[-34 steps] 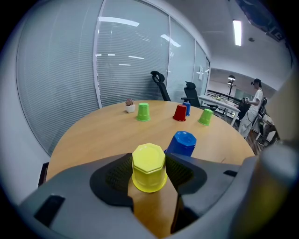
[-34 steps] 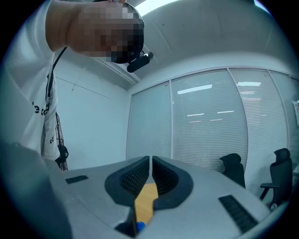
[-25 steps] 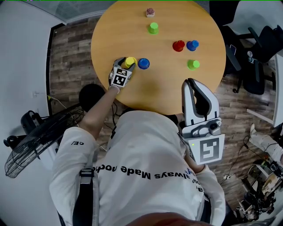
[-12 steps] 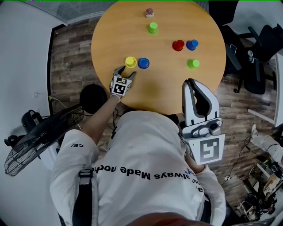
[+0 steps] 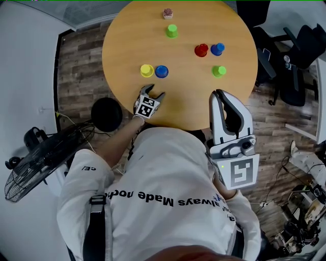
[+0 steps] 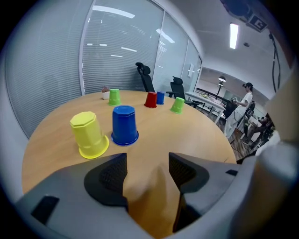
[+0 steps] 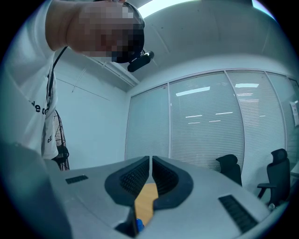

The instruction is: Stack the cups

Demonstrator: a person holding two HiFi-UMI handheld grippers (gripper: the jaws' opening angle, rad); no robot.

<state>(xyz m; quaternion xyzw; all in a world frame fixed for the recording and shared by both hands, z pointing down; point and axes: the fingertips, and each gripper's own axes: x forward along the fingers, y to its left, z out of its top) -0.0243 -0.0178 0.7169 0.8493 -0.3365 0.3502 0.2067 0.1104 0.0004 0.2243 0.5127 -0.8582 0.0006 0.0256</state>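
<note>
Several upturned cups stand on the round wooden table (image 5: 178, 102). A yellow cup (image 5: 147, 70) (image 6: 88, 134) and a blue cup (image 5: 162, 71) (image 6: 124, 124) sit side by side near the left. Further off are a green cup (image 5: 172, 31) (image 6: 114, 96), a red cup (image 5: 201, 50) (image 6: 151, 99), a second blue cup (image 5: 217, 49) (image 6: 160, 97) and a second green cup (image 5: 219, 71) (image 6: 177, 105). My left gripper (image 5: 153, 93) (image 6: 147, 172) is open and empty, a short way in front of the yellow and blue cups. My right gripper (image 5: 219, 95) (image 7: 151, 165) is shut on nothing, held upright by the table's near edge.
A small potted plant (image 5: 167, 13) (image 6: 105, 93) sits at the table's far edge. Office chairs (image 5: 295, 56) stand to the right, a fan (image 5: 41, 158) and a black stool (image 5: 106, 113) on the floor to the left. A person (image 6: 244, 100) stands far off.
My left gripper has let go of the yellow cup and drawn back toward the table's near edge. The yellow cup now stands alone beside the blue one. The right gripper has not moved.
</note>
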